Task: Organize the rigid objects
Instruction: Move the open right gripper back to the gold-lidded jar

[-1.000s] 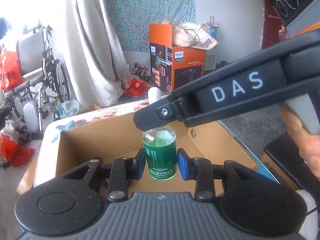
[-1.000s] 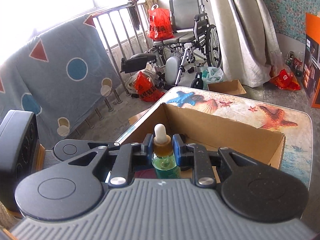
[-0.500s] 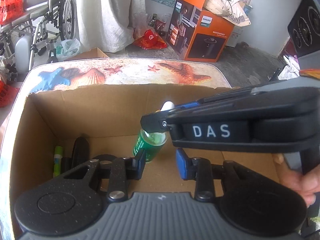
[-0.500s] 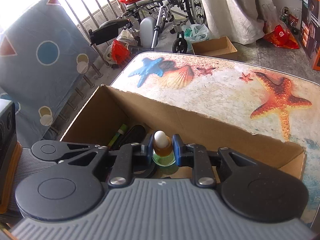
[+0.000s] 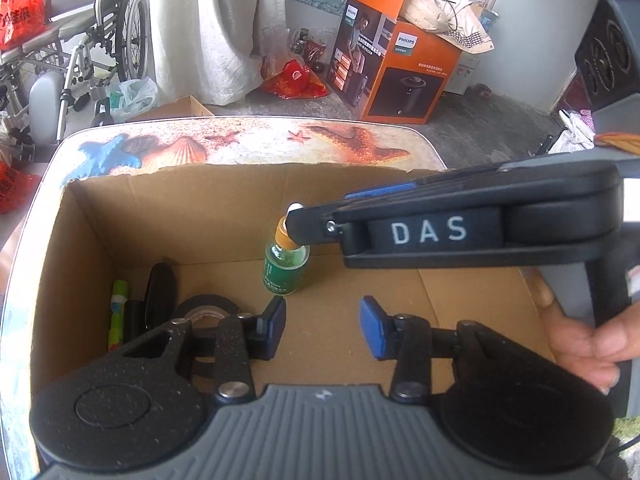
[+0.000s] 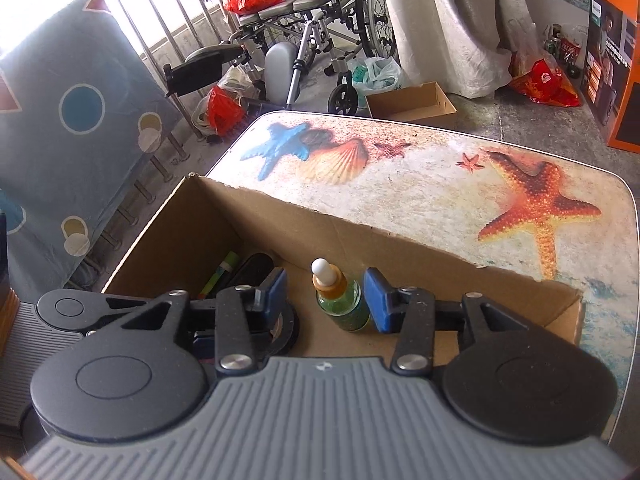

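A small green dropper bottle with an orange collar and white bulb stands upright on the floor of an open cardboard box. In the right wrist view the bottle stands between the wide-apart pads of my right gripper, which is open and not touching it. In the left wrist view my right gripper reaches in from the right beside the bottle's top. My left gripper is open and empty, a little nearer than the bottle.
The box also holds a green marker, a black case and a roll of black tape at its left. The box sits on a table with a starfish print. An orange Philips carton and a wheelchair stand beyond.
My right gripper lowered the bottle into the box and opened, leaving it standing. My left gripper let go of the bottle, opened wider and drew back.
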Tool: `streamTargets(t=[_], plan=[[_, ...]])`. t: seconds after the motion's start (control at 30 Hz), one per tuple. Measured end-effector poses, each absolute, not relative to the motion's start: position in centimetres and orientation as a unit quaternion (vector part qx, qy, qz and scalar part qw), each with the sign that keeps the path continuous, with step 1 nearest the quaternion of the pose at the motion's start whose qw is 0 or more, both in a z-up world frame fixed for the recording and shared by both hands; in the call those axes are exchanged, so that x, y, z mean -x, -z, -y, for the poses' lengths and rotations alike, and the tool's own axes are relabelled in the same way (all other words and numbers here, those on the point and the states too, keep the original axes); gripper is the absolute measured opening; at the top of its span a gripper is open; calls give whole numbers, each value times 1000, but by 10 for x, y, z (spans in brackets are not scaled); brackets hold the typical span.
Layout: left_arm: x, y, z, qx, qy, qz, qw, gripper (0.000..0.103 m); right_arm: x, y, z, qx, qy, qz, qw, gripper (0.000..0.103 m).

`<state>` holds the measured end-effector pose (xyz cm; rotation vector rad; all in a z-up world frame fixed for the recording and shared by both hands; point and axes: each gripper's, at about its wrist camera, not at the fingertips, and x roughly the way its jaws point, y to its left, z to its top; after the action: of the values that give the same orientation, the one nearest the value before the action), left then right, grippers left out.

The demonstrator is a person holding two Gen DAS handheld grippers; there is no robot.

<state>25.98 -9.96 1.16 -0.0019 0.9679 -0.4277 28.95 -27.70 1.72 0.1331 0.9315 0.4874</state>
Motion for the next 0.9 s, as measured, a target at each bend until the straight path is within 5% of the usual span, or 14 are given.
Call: streamTargets(t=[0.2,0.4,0.67,0.9], plan=[[-198,-46,85,-10,232,-423,876,60,-199,-71,314,-113,-226,-374,892,48],[-128,-55,62,-30,256,-408,876,61,-95,-86,346,-193,-233,-332,894,50],[-55,-20,42,-76,258,-402,875,63,-16,-30,321,-250,-243,-341,873,51],[-50,32,47,-90,240,-412,874,60,-31,33,259,-173,-193,-389,884,50]])
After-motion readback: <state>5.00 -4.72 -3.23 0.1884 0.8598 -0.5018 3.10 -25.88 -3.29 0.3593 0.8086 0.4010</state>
